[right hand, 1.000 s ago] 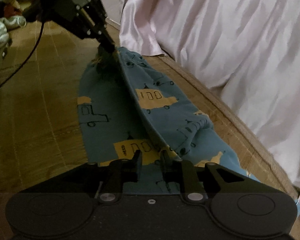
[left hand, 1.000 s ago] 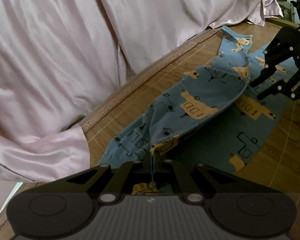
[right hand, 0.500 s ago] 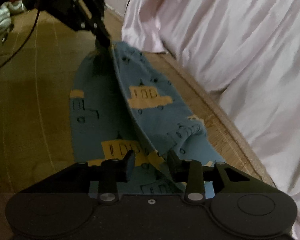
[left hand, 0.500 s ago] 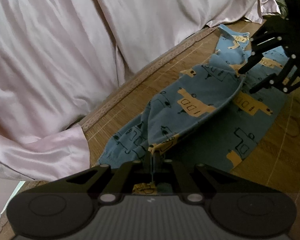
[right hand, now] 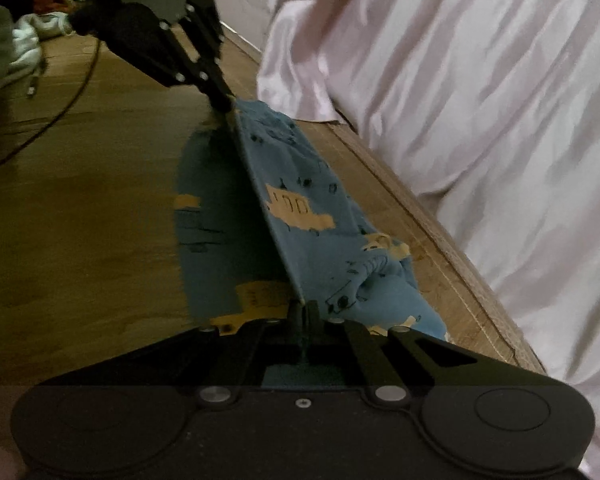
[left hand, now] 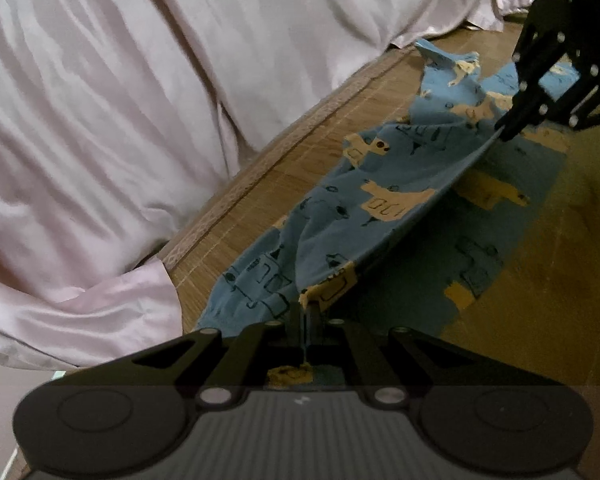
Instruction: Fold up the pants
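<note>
Pants: lying on the bamboo mat beside the pink sheet; one leg is resting flat while the other is being raised along its outer edge, so that it can be carried over onto the flat one.
Left tongs: closed, pinching one end of the raised edge; this is keeping that end off the mat.
Right tongs: closed on the other end of the same edge; the cloth is running taut between the two, which is stopping the leg from sagging or creasing.
Step, as I judge it: the leg-over-leg fold is just beginning; the lifted leg is not yet laid down.
</note>
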The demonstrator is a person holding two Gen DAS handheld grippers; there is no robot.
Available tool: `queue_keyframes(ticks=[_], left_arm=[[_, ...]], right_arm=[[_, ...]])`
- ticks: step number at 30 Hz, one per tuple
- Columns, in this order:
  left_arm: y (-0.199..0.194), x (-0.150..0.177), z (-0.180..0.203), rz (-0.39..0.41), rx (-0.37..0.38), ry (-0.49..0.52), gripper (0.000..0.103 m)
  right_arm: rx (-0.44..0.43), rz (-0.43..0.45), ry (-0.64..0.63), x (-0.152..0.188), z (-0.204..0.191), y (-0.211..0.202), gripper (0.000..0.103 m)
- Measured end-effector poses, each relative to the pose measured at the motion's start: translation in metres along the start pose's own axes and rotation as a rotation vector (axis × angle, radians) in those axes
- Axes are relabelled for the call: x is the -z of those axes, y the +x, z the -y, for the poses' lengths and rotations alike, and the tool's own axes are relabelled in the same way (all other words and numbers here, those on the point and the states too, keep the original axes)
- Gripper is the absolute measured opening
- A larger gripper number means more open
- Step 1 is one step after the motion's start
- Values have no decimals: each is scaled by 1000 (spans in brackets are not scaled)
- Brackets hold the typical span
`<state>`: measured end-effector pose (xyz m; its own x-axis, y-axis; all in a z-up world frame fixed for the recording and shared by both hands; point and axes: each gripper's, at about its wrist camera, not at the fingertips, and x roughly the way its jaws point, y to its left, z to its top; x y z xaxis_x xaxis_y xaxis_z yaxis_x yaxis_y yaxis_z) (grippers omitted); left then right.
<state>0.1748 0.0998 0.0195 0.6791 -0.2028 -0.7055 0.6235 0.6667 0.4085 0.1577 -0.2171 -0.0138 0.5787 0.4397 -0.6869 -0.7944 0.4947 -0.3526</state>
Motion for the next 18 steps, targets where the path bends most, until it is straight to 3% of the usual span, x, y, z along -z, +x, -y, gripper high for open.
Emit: queue_keyframes(ticks=[8, 18], left_arm=[[5, 10, 17, -45, 15, 76, 1], [4, 15, 16, -38, 26, 84, 1]], right_arm=[[-45, -54, -41, 5, -32, 7, 0], [-82, -47, -13, 7, -33, -2, 0]])
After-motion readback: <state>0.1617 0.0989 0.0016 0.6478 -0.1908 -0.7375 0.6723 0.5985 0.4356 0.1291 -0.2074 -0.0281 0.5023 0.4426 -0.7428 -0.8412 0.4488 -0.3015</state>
